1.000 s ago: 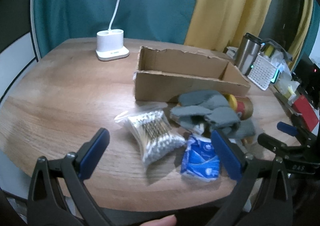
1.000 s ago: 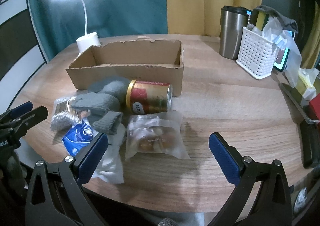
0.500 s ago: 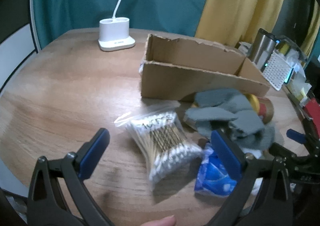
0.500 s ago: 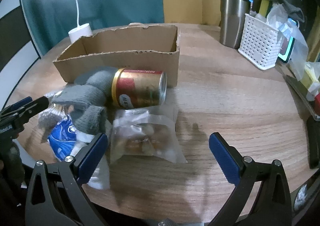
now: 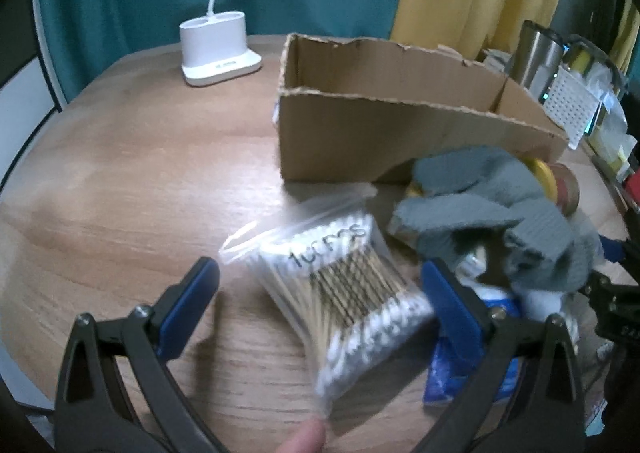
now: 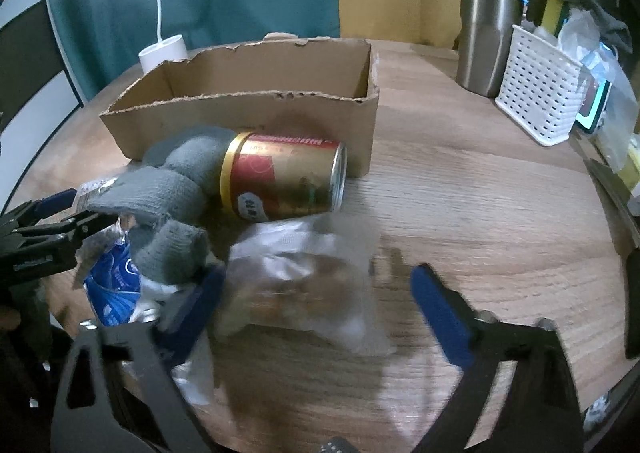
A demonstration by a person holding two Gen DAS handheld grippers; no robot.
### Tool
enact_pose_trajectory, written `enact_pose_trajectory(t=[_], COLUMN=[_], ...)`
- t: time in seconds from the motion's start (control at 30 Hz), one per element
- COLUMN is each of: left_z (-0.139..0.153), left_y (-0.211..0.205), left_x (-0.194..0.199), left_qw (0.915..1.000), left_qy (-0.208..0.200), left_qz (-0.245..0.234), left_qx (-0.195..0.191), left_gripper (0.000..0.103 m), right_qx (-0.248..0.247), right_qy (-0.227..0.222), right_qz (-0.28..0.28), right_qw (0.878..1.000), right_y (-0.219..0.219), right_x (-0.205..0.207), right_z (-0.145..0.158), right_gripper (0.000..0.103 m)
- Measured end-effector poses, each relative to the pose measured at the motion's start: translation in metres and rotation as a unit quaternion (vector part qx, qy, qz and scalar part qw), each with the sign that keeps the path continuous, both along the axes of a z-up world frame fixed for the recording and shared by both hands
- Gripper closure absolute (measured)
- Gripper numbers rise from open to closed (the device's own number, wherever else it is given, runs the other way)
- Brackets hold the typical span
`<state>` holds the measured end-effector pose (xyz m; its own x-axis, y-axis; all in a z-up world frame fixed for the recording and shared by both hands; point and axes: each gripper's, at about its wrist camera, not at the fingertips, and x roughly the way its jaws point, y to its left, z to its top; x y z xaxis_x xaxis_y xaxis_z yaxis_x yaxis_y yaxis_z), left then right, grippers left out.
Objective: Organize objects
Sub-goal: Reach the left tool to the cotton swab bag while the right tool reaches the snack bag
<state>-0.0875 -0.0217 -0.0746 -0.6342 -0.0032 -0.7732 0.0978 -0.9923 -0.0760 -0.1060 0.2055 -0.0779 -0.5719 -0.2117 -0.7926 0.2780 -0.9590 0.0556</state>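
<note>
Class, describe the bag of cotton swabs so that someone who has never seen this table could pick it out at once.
Find the torn cardboard box in the middle of the round wooden table. Just in front of its left corner lies the bag of cotton swabs, left of the grey gloves. It is the only clear zip bag packed with wooden sticks with white tips, and it has black writing on it.

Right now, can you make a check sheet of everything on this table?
Surface: round wooden table, bare at left.
Job's things: torn cardboard box; cotton swab bag; snack bag; can on its side; grey gloves; blue packet.
Clutter: steel tumbler, white basket.
Grippers: left gripper open around swabs; right gripper closing around snack bag, fingers not yet pressing.
Cables: nothing seen.
Surroundings: lamp base, teal and yellow curtains.
</note>
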Motion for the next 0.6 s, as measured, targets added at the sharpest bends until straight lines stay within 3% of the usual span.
enact_pose_trajectory(t=[0.3, 0.5, 0.53, 0.6], left_z=[-0.001, 0.002, 0.002, 0.004], left_y=[0.003, 0.003, 0.004, 0.005], left_x=[-0.003, 0.004, 0.005, 0.007], left_qw=[0.9999, 0.9999, 0.9999, 0.9998], left_qy=[-0.004, -0.002, -0.001, -0.001], left_qz=[-0.010, -0.014, -0.016, -0.020], left_qx=[-0.006, -0.004, 0.000, 0.001], left_gripper=[0.007, 0.021, 0.032, 0.041], right_qx=[-0.009, -0.009, -0.010, -0.011], right_qy=[-0.005, 0.005, 0.008, 0.014], right_qz=[0.003, -0.003, -0.004, -0.007], right_qw=[1.000, 1.000, 1.000, 1.000], right_y=[0.003, 0.008, 0.010, 0.012], right_x=[0.000, 0.005, 0.006, 0.009], right_z=[-0.002, 0.002, 0.004, 0.007], right_gripper=[0.029, 0.036, 0.036, 0.037])
